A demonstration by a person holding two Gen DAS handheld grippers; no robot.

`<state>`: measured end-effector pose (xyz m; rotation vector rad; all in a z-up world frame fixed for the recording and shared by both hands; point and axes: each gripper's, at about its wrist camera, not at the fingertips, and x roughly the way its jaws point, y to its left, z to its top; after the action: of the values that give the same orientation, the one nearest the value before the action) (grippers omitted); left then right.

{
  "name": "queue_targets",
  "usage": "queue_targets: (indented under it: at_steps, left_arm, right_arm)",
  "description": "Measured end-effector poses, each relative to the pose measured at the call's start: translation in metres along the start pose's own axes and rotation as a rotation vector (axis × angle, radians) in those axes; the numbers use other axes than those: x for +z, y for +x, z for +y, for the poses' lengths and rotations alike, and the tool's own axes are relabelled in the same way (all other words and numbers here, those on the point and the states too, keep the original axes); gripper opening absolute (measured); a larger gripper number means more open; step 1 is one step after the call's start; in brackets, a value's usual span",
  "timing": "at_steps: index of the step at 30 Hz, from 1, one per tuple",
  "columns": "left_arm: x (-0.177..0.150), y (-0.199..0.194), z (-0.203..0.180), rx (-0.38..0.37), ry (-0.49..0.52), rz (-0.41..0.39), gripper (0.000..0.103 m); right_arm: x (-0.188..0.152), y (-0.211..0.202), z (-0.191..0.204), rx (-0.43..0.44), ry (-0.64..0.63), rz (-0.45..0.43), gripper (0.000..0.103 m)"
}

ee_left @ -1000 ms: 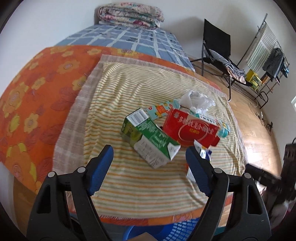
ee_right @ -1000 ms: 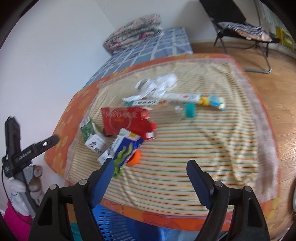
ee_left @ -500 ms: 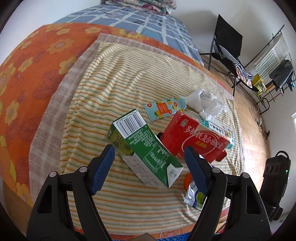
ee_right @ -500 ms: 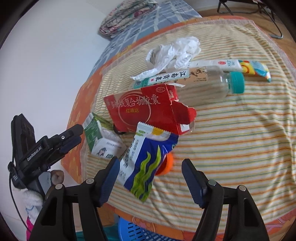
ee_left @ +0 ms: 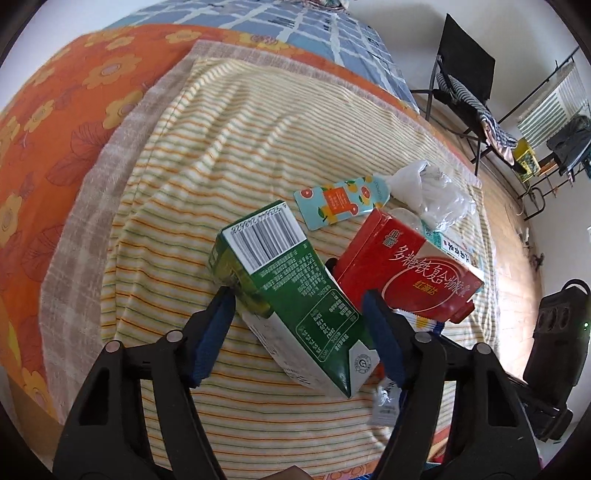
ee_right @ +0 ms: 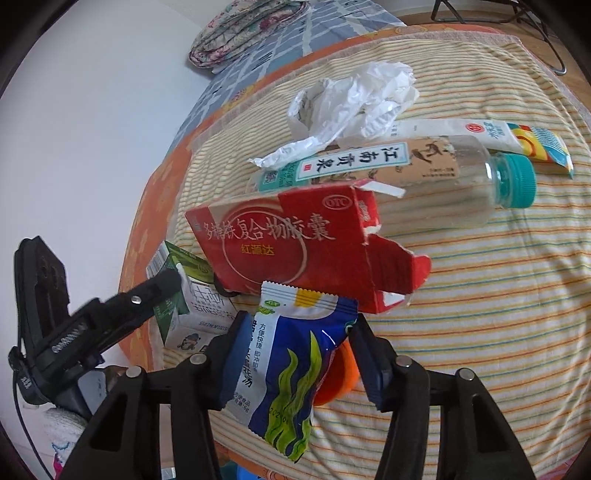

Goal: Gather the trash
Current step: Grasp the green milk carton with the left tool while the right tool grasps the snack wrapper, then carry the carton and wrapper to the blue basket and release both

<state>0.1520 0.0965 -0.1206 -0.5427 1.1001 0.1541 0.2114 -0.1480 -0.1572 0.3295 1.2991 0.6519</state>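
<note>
A green milk carton (ee_left: 291,295) lies tilted on the striped blanket (ee_left: 229,147). My left gripper (ee_left: 297,295) straddles it with the jaws closing, blue pads close beside its two sides. A red medicine box (ee_left: 410,273) leans against the carton. In the right wrist view a blue and green snack packet (ee_right: 295,369) sits between the closing jaws of my right gripper (ee_right: 298,321), over an orange cap (ee_right: 340,373). Behind it lie the red box (ee_right: 295,240), a clear bottle (ee_right: 424,177), crumpled white plastic (ee_right: 358,96) and a tube (ee_right: 498,136).
A grapefruit-print sachet (ee_left: 340,203) lies beyond the carton. The bed's near edge runs just under both grippers, with a sliver of blue basket (ee_right: 242,474) below. A folded quilt (ee_right: 251,26) is at the bed's head. A black chair (ee_left: 465,70) and drying rack (ee_left: 554,122) stand at right.
Both grippers came down and forward onto the trash pile. The left jaws now flank the green carton. The right jaws narrowed around the snack packet.
</note>
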Motion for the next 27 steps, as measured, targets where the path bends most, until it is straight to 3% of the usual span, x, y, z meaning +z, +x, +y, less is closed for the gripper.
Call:
queue_targets:
  at_steps: [7,12,13,15,18,22,24,26,27]
  left_arm:
    - [0.0,-0.007,0.006,-0.014,-0.006,-0.006,0.057]
    - [-0.001,-0.012,0.011,-0.012,0.006,-0.011,0.052]
    - [-0.001,-0.014,0.011,-0.01,0.008,-0.015,0.05]
    - [-0.001,-0.016,0.014,-0.002,0.013,-0.024,0.03]
    - [0.0,-0.021,0.018,-0.018,0.005,-0.032,0.027]
    - [0.001,-0.025,0.016,0.021,0.026,-0.053,0.026]
    - [0.004,-0.027,0.011,0.036,0.039,-0.054,0.038]
    - [0.006,-0.026,0.006,0.057,0.045,-0.043,0.085]
    - [0.007,-0.024,0.003,0.083,0.05,-0.054,0.088]
  right_arm:
    - [0.001,0.003,0.007,0.031,-0.008,0.0,0.022]
    - [-0.006,0.001,0.023,0.022,-0.075,-0.016,0.014]
    - [-0.008,-0.001,0.026,0.023,-0.09,-0.02,0.014]
    - [-0.011,-0.003,0.035,0.017,-0.129,-0.032,0.013]
    - [-0.013,-0.011,0.051,-0.003,-0.202,-0.066,0.013]
    - [-0.014,-0.017,0.065,-0.02,-0.263,-0.097,0.013]
    - [-0.016,-0.019,0.068,-0.023,-0.269,-0.103,0.013]
    - [-0.019,-0.023,0.068,-0.026,-0.275,-0.106,0.013]
    - [-0.019,-0.025,0.068,-0.031,-0.282,-0.109,0.013]
